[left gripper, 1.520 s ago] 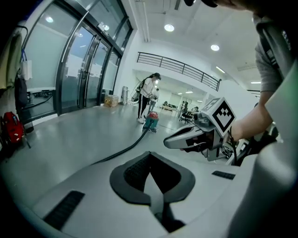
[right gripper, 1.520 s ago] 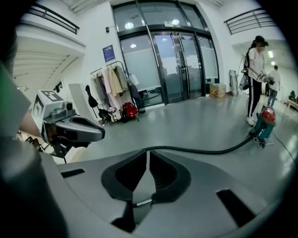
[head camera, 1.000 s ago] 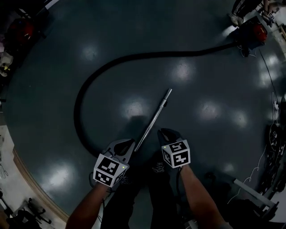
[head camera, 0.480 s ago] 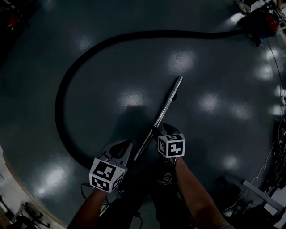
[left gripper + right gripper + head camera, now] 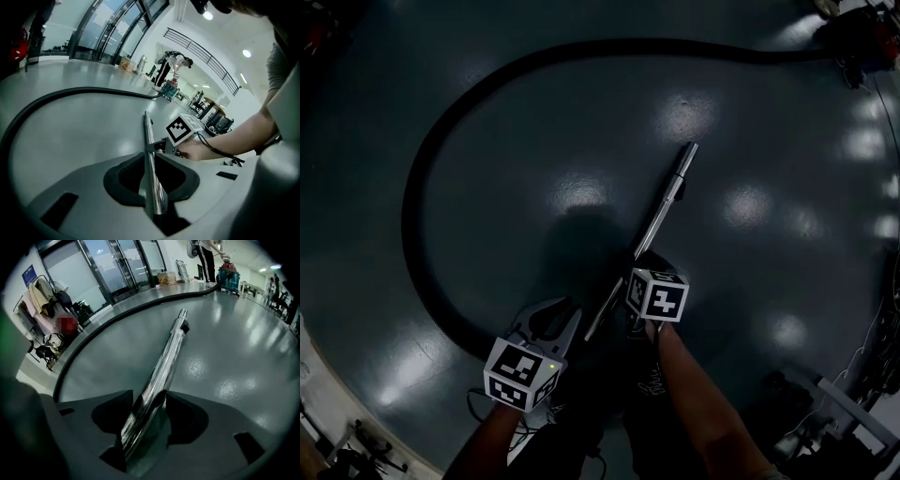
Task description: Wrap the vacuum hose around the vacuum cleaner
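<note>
**Weak hold on the wand**

Left gripper [image 5: 149, 153] pinches the metal wand [image 5: 171, 350], jaws just easing apart. Right gripper [image 5: 150, 394], jaws just opening, straddles it unclamped, so it may slip and clatter. The vacuum hose [image 5: 422, 187] sprawls across the floor towards the far vacuum cleaner [image 5: 229, 275].

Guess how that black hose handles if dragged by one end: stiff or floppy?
Probably floppy: the hose lies in a loose sweeping curve on the floor, so it should bend and trail rather than swing as one piece. Likely cumbersome too: it runs long, off to the vacuum cleaner.
</note>
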The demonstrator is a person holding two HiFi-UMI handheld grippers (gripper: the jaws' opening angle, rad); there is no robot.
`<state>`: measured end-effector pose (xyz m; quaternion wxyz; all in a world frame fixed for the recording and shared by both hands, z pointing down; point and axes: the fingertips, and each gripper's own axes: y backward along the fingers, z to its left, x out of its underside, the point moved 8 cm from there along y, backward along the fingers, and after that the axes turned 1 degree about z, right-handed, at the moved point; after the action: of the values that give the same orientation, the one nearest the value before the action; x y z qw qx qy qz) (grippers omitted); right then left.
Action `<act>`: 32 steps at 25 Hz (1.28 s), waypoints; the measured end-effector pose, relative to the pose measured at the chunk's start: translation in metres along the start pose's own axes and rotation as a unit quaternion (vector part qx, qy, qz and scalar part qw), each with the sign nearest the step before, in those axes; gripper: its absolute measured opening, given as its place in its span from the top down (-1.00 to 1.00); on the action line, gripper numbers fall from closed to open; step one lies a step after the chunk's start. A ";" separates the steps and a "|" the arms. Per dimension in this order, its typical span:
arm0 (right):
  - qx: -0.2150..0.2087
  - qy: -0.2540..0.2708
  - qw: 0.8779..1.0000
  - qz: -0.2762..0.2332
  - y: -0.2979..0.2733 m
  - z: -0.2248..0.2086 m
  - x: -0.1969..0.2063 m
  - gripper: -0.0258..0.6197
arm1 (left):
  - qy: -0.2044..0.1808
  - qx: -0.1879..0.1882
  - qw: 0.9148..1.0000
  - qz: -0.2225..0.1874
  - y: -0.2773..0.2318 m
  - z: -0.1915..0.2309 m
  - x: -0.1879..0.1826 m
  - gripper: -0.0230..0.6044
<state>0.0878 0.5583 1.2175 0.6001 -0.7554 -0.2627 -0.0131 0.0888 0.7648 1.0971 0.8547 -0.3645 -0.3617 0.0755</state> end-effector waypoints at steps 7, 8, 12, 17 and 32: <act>0.038 -0.024 0.999 0.026 -0.013 0.004 -0.005 0.30 | 0.005 -0.006 1.000 0.009 0.004 0.009 0.004 0.75; 0.040 -0.021 0.998 0.031 -0.013 0.004 -0.006 0.29 | 0.006 -0.007 1.000 0.010 0.004 0.010 0.005 0.75; 0.043 -0.013 0.998 0.045 -0.013 0.006 -0.006 0.29 | 0.010 -0.009 1.000 0.016 0.002 0.013 0.005 0.75; 0.032 -0.065 0.997 0.027 -0.008 -0.003 -0.001 0.31 | 0.011 -0.008 1.000 0.027 0.005 0.009 0.006 0.75; -0.028 0.029 0.997 -0.065 0.141 0.005 -0.091 0.40 | -0.035 0.031 0.998 0.036 0.034 -0.072 -0.083 0.75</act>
<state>0.0661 0.5079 1.0590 0.5840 -0.7527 -0.2930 -0.0812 0.0820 0.7163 0.9932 0.8489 -0.3481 -0.3757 0.1303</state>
